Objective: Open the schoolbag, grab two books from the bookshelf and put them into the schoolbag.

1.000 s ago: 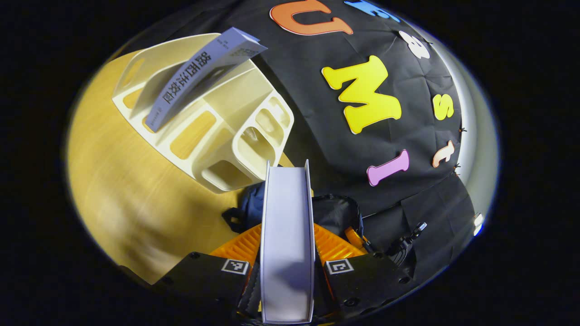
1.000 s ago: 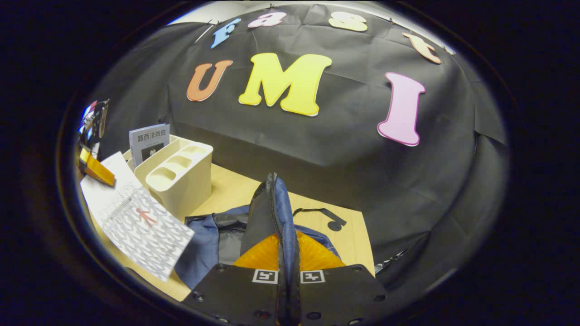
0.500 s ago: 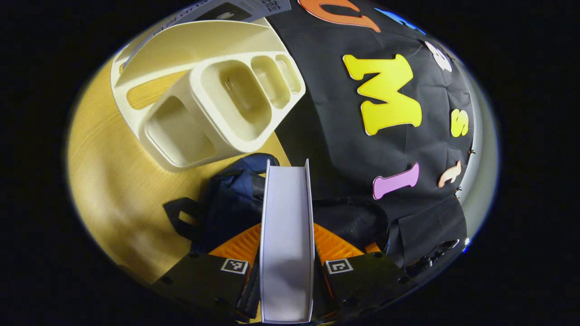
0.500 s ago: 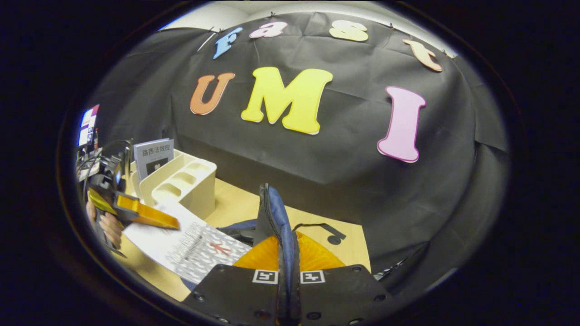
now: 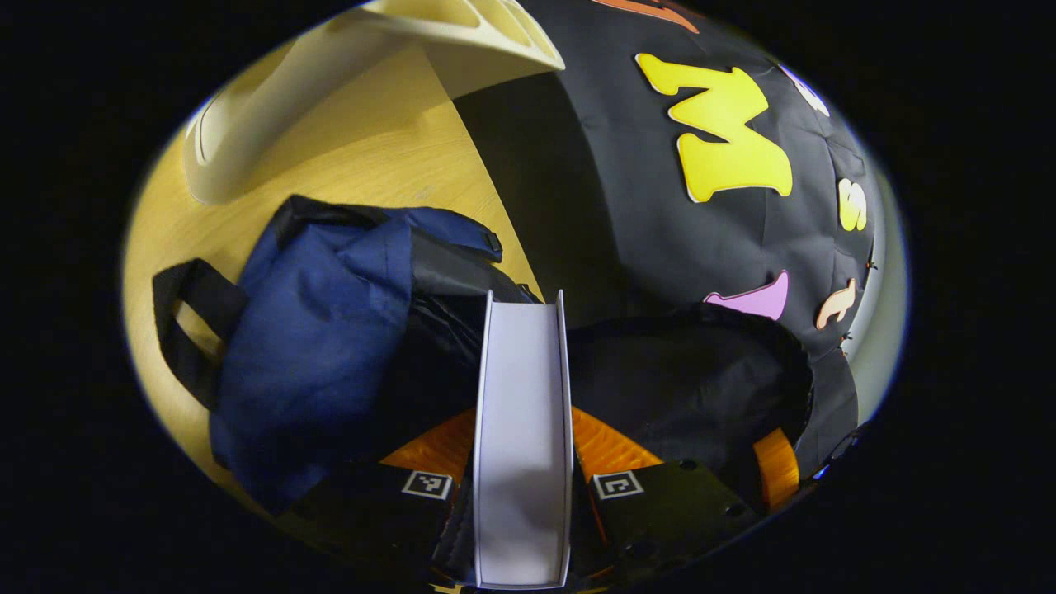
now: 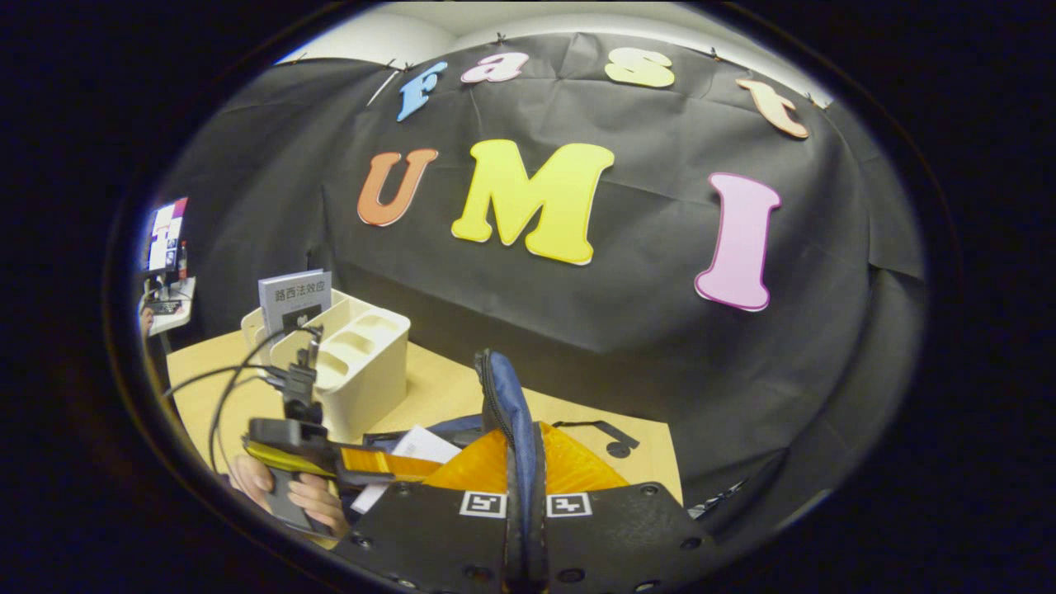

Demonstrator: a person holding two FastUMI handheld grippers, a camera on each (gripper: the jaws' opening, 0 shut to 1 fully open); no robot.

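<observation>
My left tongs [image 5: 522, 462] pinched the white paperback book [image 5: 522, 388] over the open navy fabric schoolbag [image 5: 322, 330]; right tongs [image 6: 525, 503] gripped its zippered rim [image 6: 505, 412], holding the mouth wide.

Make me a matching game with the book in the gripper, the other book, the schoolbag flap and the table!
Things:
1. white book
2. grey book
3. schoolbag flap
4. table

Places or states:
A. standing in the cream bookshelf
B. pinched and held up by the right gripper
C. light wood, under the schoolbag
D. gripped by the left gripper, above the open bag

Pairs: 1-D, 2-A, 3-B, 4-C
</observation>
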